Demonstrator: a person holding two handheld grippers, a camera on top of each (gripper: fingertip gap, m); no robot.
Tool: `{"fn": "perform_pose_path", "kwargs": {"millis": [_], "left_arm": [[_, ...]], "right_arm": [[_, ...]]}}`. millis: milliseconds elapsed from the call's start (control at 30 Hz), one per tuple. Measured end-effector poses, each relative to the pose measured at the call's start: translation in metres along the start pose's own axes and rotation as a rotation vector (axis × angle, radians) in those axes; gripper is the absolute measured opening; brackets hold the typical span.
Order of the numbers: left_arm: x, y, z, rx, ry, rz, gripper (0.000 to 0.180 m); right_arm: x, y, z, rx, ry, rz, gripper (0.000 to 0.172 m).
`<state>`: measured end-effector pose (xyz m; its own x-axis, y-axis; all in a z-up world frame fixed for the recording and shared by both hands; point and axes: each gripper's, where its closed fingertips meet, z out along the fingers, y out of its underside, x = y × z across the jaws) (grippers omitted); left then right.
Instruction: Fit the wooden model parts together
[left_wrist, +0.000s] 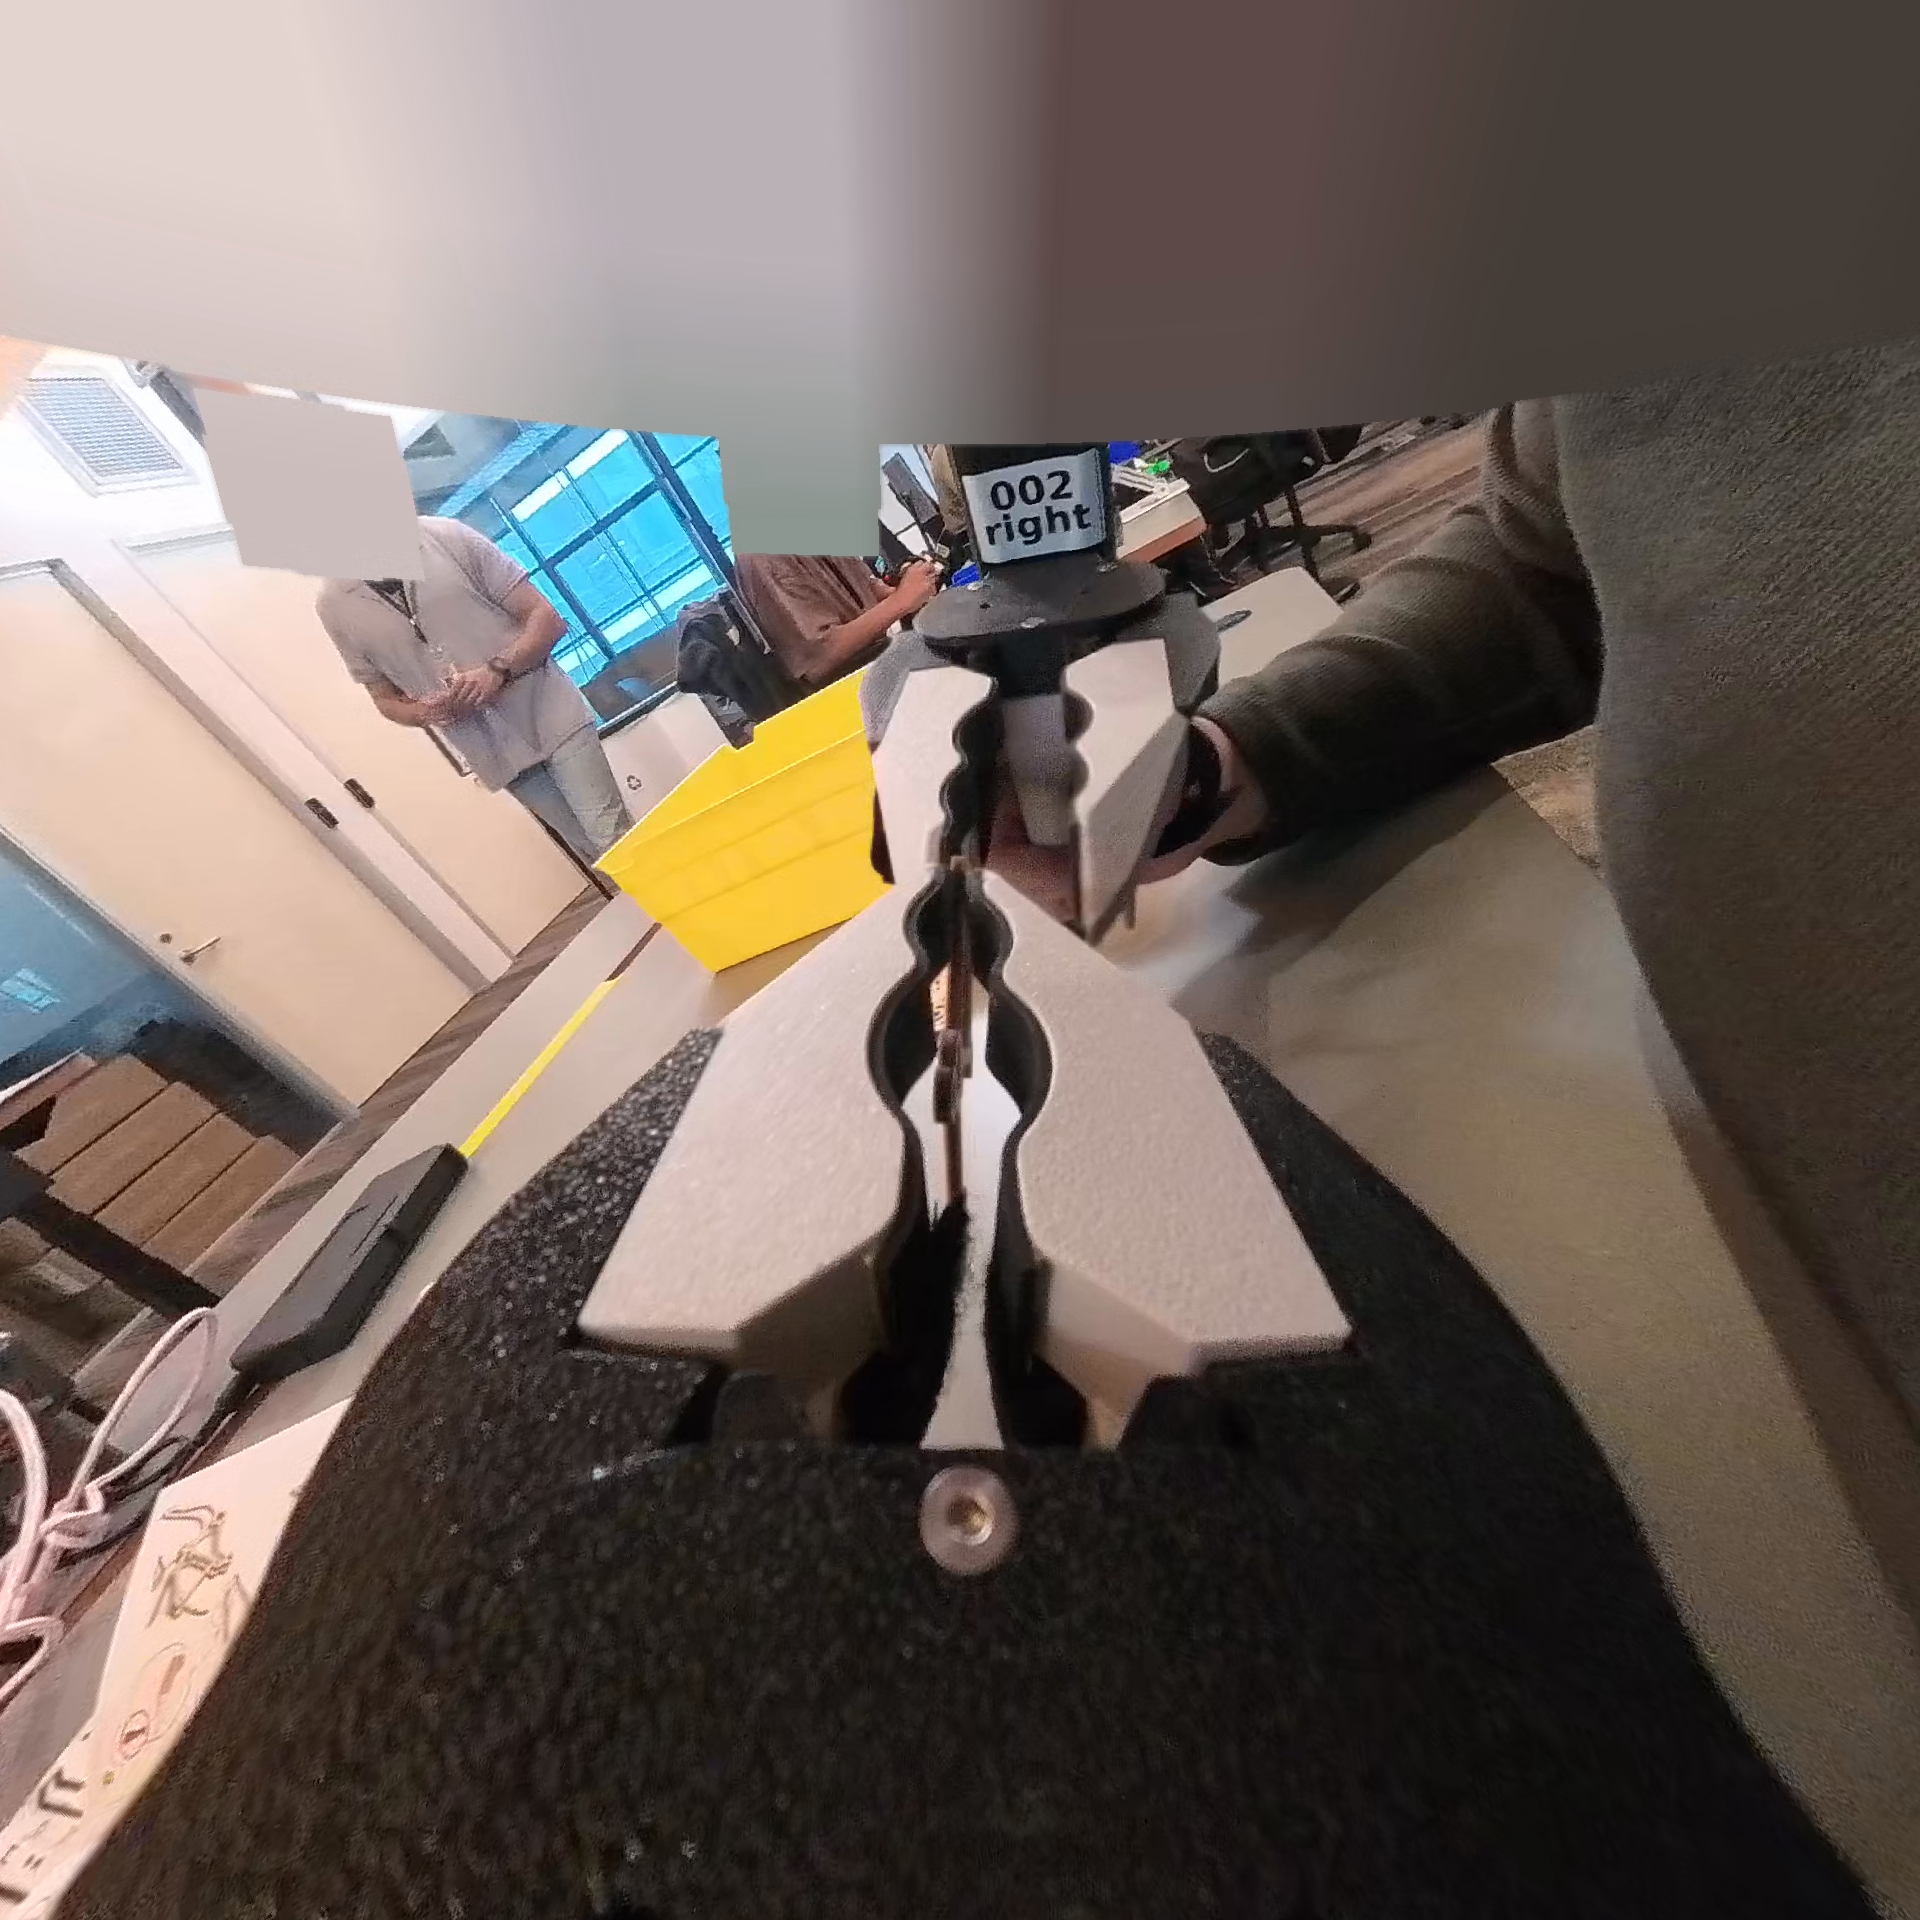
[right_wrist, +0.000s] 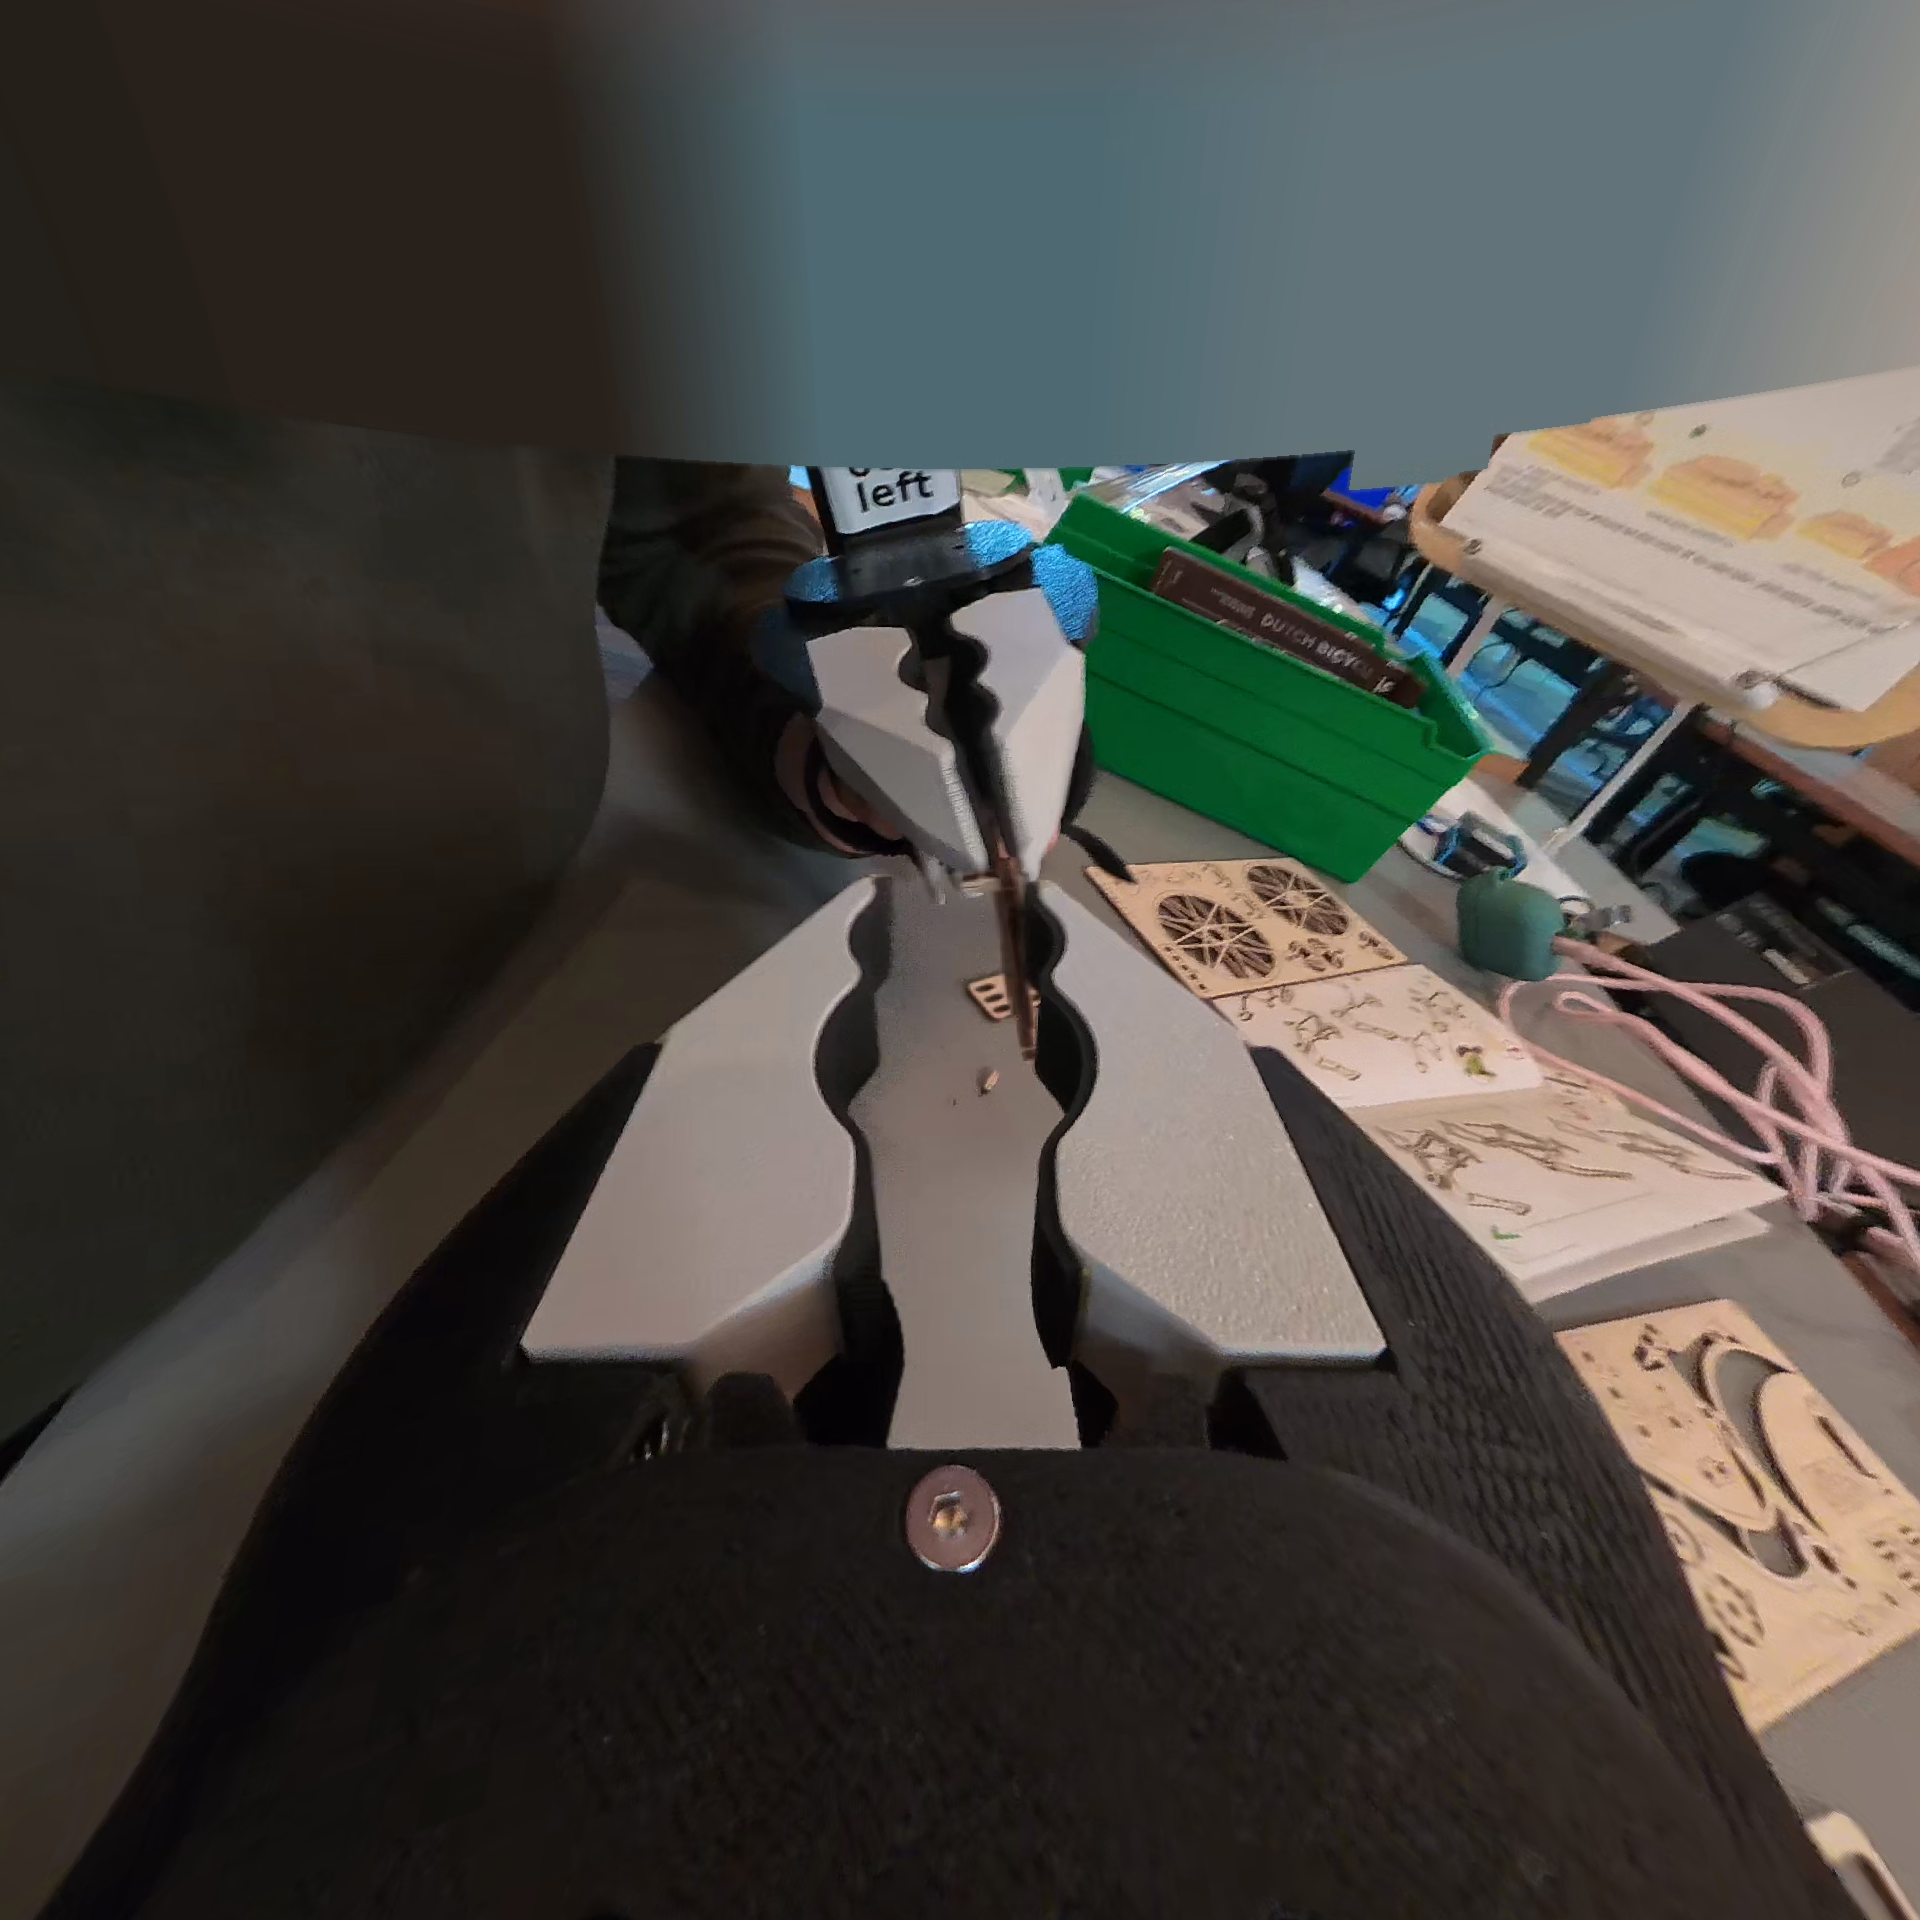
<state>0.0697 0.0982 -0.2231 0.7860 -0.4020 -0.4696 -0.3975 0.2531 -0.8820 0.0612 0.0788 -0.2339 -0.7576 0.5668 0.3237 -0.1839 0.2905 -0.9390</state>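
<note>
My left gripper (left_wrist: 961, 873) is shut on a thin dark wooden strip (left_wrist: 958, 997), seen edge-on between its pads. In the right wrist view the left gripper (right_wrist: 982, 862) comes in from above and the strip (right_wrist: 1016, 966) hangs down from it. My right gripper (right_wrist: 956, 894) is open. The strip lies close along its right finger (right_wrist: 1132, 1039), and the left finger stands well apart from it. In the left wrist view the right gripper (left_wrist: 1023, 873) faces me with its jaws spread. A small slotted wooden part (right_wrist: 992, 1000) and a tiny chip (right_wrist: 985, 1081) lie on the grey table (right_wrist: 966, 1247) between the right fingers.
A green bin (right_wrist: 1247, 727) stands behind; wooden part sheets (right_wrist: 1247, 925) (right_wrist: 1766, 1507), paper instruction sheets (right_wrist: 1371, 1029) and a pink cord (right_wrist: 1714, 1060) lie to the right. A yellow bin (left_wrist: 748, 831) and a flat black box (left_wrist: 353, 1257) are at the left. A person (left_wrist: 457, 665) stands beyond. Less than 4 cm separates the two grippers' tips.
</note>
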Motion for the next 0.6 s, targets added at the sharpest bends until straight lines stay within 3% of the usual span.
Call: {"fn": "perform_pose_path", "kwargs": {"millis": [333,600], "left_arm": [[0.0052,-0.0001,0.0025,-0.007,0.023,-0.023,0.0],[0.0058,-0.0007,0.0021,-0.003,0.036,-0.042,0.0]], "right_arm": [[0.0011,0.0005,0.0013,0.004,-0.001,0.048,0.008],[0.0003,0.0008,0.0018,-0.012,-0.003,0.053,0.006]]}}
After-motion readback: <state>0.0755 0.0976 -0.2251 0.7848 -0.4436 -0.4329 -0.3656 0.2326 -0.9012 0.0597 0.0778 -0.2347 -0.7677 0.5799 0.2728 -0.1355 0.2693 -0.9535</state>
